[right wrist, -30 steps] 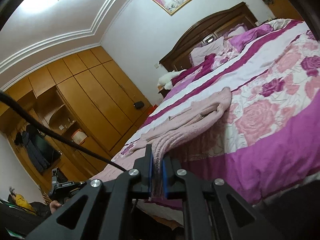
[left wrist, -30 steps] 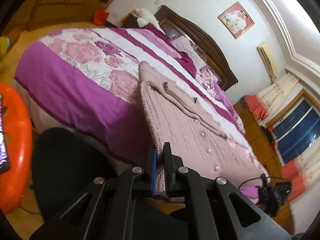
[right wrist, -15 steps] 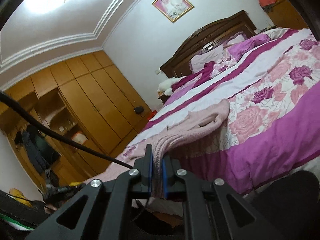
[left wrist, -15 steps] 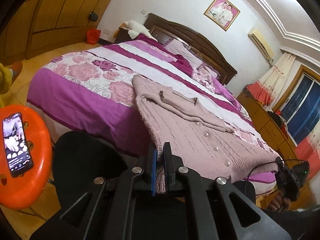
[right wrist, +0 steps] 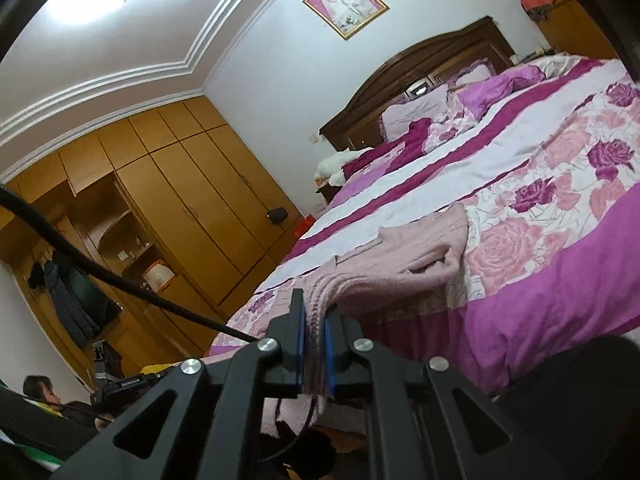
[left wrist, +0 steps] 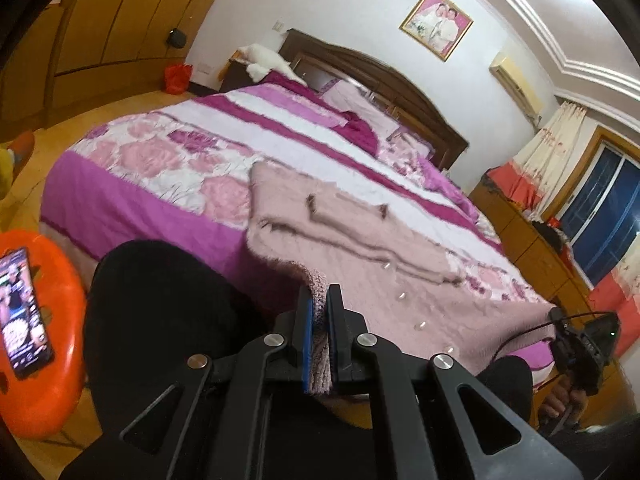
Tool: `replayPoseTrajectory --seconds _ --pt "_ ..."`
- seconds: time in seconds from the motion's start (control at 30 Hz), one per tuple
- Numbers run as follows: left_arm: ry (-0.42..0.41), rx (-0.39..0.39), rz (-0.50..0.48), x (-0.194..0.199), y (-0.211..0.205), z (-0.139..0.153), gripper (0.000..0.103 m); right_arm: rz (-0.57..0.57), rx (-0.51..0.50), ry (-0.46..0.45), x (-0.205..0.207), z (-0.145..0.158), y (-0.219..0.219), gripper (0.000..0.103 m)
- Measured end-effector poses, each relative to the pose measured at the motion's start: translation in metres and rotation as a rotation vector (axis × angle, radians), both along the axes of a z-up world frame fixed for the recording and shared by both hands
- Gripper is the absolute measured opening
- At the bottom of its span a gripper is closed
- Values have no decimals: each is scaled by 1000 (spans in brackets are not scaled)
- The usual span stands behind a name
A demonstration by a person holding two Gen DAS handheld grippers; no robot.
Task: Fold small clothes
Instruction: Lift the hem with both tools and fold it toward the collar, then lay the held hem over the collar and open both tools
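A pale pink knitted cardigan (left wrist: 360,264) with a row of white buttons lies spread over the near edge of the bed (left wrist: 168,160), its sleeves folded across the chest. My left gripper (left wrist: 319,300) is shut on one bottom corner of its hem. In the right wrist view the same cardigan (right wrist: 404,256) stretches away over the quilt, and my right gripper (right wrist: 314,308) is shut on the other hem corner. The right gripper (left wrist: 580,344) also shows at the far right of the left wrist view, held by a hand.
The bed carries a pink and magenta floral quilt (right wrist: 560,184) and has a dark wooden headboard (left wrist: 380,76). An orange stool (left wrist: 44,376) with a phone (left wrist: 22,312) on it stands at the left. Wooden wardrobes (right wrist: 168,208) line the wall. A black cable (right wrist: 120,280) crosses the right view.
Both grippers have risen with the hem corners still pinched, lifting the near edge of the cardigan. The left view has rolled, bringing the stool and phone more into sight.
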State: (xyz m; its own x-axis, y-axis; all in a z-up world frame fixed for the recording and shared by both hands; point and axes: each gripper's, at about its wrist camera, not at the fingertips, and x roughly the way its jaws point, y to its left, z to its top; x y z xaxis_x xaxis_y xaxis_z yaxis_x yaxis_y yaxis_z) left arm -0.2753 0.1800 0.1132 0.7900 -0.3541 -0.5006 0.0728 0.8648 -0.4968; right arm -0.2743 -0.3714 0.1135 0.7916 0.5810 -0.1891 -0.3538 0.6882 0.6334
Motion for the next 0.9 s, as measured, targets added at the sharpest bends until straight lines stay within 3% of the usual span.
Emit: replayPoseTrajectory --seconds 0.3,0.47,0.9 --pt "-30 -28 -30 29 -13 18 0 55 -34 -57 18 34 13 8" --pt "11 -65 -30 42 -8 10 0 59 -30 -41 21 32 17 8" --pt "39 3 -35 85 -17 12 0 32 1 8 61 20 -2 8"
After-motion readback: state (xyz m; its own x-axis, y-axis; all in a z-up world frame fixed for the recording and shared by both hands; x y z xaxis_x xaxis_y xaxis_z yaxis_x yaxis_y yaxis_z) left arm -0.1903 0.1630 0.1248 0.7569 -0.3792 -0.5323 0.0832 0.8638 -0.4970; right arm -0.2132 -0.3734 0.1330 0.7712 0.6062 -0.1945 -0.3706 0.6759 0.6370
